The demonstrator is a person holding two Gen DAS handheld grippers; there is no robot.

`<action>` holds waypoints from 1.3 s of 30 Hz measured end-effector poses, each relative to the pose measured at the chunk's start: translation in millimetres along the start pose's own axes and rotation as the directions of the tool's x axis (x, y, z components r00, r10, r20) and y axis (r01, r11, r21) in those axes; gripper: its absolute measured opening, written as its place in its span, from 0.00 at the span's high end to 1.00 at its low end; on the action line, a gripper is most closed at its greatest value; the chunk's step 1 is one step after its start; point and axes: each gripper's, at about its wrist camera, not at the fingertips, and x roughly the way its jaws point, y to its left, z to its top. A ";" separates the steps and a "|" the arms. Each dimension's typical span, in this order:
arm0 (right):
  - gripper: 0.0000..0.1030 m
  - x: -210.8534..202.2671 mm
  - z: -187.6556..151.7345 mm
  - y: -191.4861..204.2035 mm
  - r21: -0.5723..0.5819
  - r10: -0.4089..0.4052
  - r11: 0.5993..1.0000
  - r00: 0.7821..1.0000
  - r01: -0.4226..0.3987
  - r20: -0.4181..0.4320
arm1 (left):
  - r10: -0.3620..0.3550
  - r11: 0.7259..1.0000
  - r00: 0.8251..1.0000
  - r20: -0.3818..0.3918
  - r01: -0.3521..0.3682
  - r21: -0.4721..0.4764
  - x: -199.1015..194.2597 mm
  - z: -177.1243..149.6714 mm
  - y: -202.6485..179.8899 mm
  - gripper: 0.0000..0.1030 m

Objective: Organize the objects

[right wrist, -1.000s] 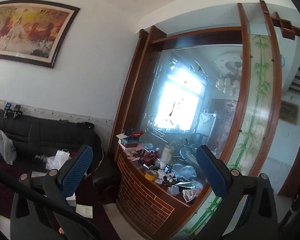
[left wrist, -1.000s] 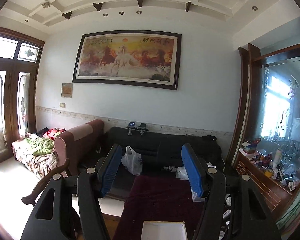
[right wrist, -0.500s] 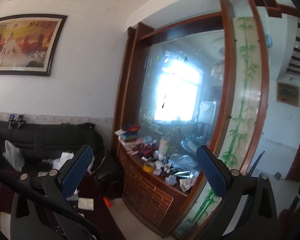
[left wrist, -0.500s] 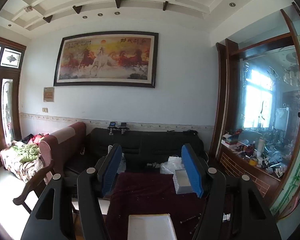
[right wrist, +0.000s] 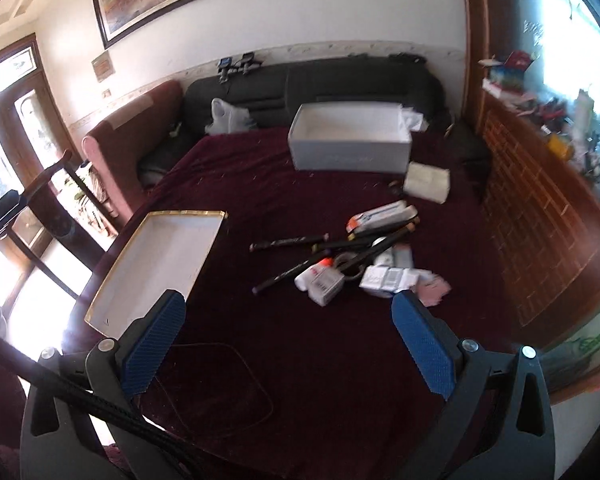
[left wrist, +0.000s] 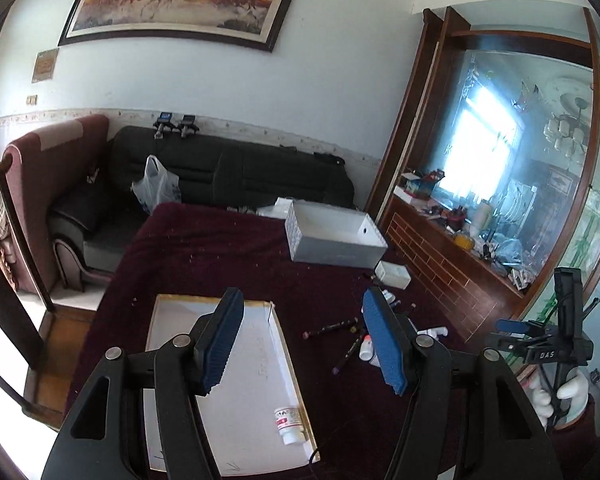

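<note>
A flat white tray with a gold rim (left wrist: pixel 256 364) (right wrist: pixel 164 256) lies on the dark red tablecloth (right wrist: pixel 320 340), with a small white bottle (left wrist: pixel 288 426) inside it. A deeper white box (left wrist: pixel 332 240) (right wrist: pixel 350 146) stands at the far side. A pile of dark pens (right wrist: pixel 288 244), white bottles and packets (right wrist: pixel 388 278) lies right of the tray. My left gripper (left wrist: pixel 312 340) is open and empty above the tray's right edge. My right gripper (right wrist: pixel 288 344) is open and empty above bare cloth, short of the pile.
A black sofa (left wrist: pixel 240 172) with a white plastic bag (left wrist: pixel 156 186) stands behind the table. A maroon armchair (left wrist: pixel 48 168) is at the left. A cluttered brick-fronted counter (left wrist: pixel 452 256) runs along the right. A small white block (right wrist: pixel 426 182) lies by the deep box.
Both grippers have tilted down from the wall and ceiling toward the table. The tray, the box and the pile have come into view. Both stay open.
</note>
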 end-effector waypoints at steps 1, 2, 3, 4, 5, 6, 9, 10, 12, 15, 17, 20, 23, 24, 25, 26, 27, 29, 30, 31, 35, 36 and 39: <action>0.00 25.4 -4.3 2.9 -0.005 -0.019 1.000 1.000 0.019 -0.020 | 0.018 1.000 1.000 -0.026 -0.018 -0.006 14.8 -9.4 0.7 0.45; 0.00 46.1 -8.1 4.9 -0.009 -0.042 0.999 0.998 0.041 -0.036 | 0.032 0.999 0.998 -0.045 -0.033 -0.016 26.1 -20.6 1.6 0.45; 0.00 66.2 -7.1 5.9 -0.010 -0.043 0.999 0.998 0.043 -0.055 | 0.038 0.999 0.997 -0.064 -0.039 -0.025 38.3 -28.9 1.8 0.45; 0.00 88.0 -5.0 6.2 0.000 -0.021 1.000 0.996 0.021 -0.087 | 0.038 0.998 0.996 -0.081 -0.041 -0.036 47.3 -36.5 1.9 0.45; 0.00 109.9 -2.0 5.0 0.021 0.010 1.000 0.992 -0.008 -0.128 | 0.045 0.998 0.995 -0.094 -0.050 -0.043 55.7 -43.0 3.0 0.45; 0.00 125.6 -0.9 0.7 0.047 0.037 0.998 0.986 -0.029 -0.162 | 0.056 0.997 0.993 -0.106 -0.061 -0.049 63.0 -49.2 4.0 0.45; 0.04 175.6 6.1 -5.5 0.100 0.049 0.995 0.972 -0.027 -0.232 | 0.084 0.994 0.987 -0.139 -0.092 -0.056 79.1 -65.8 9.8 0.45; 0.06 189.0 8.3 -7.2 0.089 0.006 0.996 0.969 0.017 -0.247 | 0.098 0.993 0.984 -0.149 -0.106 -0.049 83.4 -72.6 13.3 0.45; 0.12 204.6 8.8 -13.1 0.063 -0.082 0.993 0.958 0.103 -0.276 | 0.098 0.993 0.982 -0.164 -0.106 -0.044 88.3 -80.7 22.0 0.45; 0.12 214.5 0.9 -29.2 0.050 -0.138 0.986 0.944 0.160 -0.301 | 0.078 0.994 0.979 -0.188 -0.091 -0.060 91.2 -91.9 38.8 0.45; 0.12 215.5 -5.7 -42.4 0.084 -0.126 0.983 0.940 0.160 -0.316 | 0.086 0.993 0.976 -0.198 -0.101 -0.068 95.7 -97.5 51.3 0.45; 0.16 215.2 -15.8 -57.4 0.143 -0.106 0.977 0.940 0.160 -0.325 | 0.089 0.989 0.972 -0.216 -0.112 -0.097 104.8 -104.1 62.6 0.45; 0.29 220.6 -17.3 -63.4 0.195 -0.077 0.970 0.944 0.145 -0.321 | 0.085 0.985 0.968 -0.235 -0.118 -0.128 112.5 -110.4 68.6 0.45; 0.34 224.3 -17.9 -64.1 0.210 -0.069 0.967 0.943 0.144 -0.325 | 0.083 0.984 0.967 -0.240 -0.118 -0.137 113.9 -112.0 69.8 0.45; 0.38 227.9 -18.5 -65.1 0.225 -0.063 0.964 0.942 0.143 -0.329 | 0.083 0.983 0.967 -0.242 -0.119 -0.141 114.9 -112.7 69.8 0.45; 0.48 231.6 -18.2 -65.2 0.237 -0.059 0.961 0.942 0.144 -0.331 | 0.084 0.983 0.967 -0.242 -0.121 -0.140 114.7 -113.4 68.4 0.45; 0.53 234.8 -18.1 -66.8 0.253 -0.053 0.957 0.941 0.143 -0.334 | 0.086 0.983 0.966 -0.242 -0.122 -0.136 115.6 -114.3 67.0 0.45; 0.55 239.4 -17.7 -71.4 0.294 -0.040 0.945 0.944 0.142 -0.328 | 0.082 0.984 0.966 -0.246 -0.118 -0.133 113.9 -114.6 64.8 0.45; 0.55 239.2 -18.2 -72.4 0.309 -0.037 0.941 0.946 0.141 -0.321 | 0.078 0.984 0.965 -0.249 -0.114 -0.136 114.6 -116.0 62.9 0.45; 0.55 238.7 -18.6 -73.1 0.321 -0.034 0.937 0.949 0.140 -0.313 | 0.074 0.984 0.965 -0.253 -0.112 -0.140 115.8 -117.7 60.9 0.45; 0.64 230.9 -18.5 -68.1 0.306 -0.043 0.943 0.960 0.131 -0.278 | 0.042 0.986 0.953 -0.299 -0.088 -0.142 123.2 -126.6 49.7 0.45; 0.66 226.7 -18.6 -67.2 0.306 -0.035 0.944 0.962 0.121 -0.271 | 0.031 0.987 0.951 -0.306 -0.078 -0.142 124.5 -130.6 46.8 0.45; 0.68 208.8 -15.7 -65.2 0.308 -0.010 0.947 0.971 0.085 -0.238 | 0.010 0.987 0.946 -0.323 -0.062 -0.151 122.7 -136.8 40.5 0.45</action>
